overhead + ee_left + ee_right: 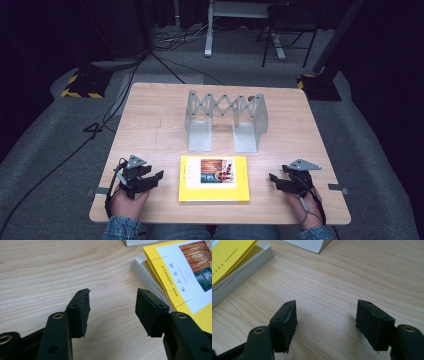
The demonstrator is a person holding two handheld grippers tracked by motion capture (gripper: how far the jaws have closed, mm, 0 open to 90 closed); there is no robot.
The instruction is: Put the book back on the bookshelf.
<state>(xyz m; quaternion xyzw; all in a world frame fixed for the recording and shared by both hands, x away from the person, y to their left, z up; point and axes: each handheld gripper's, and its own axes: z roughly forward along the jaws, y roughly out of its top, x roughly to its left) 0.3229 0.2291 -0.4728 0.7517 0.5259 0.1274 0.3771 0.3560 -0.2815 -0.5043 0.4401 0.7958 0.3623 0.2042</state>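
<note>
A yellow book [214, 179] lay flat at the near middle of the wooden table [150, 125], with a grey metal rack [226, 119] standing just beyond it. The left gripper [155, 176] rested on the table left of the book, jaws apart and holding nothing, the book's corner [160, 277] close beside its right jaw. The right gripper [274, 178] sat right of the book, jaws likewise apart over bare wood, the page edges [239, 267] off to its left.

Left tongs [159, 175] and right tongs [272, 177], both agape, empty.
</note>
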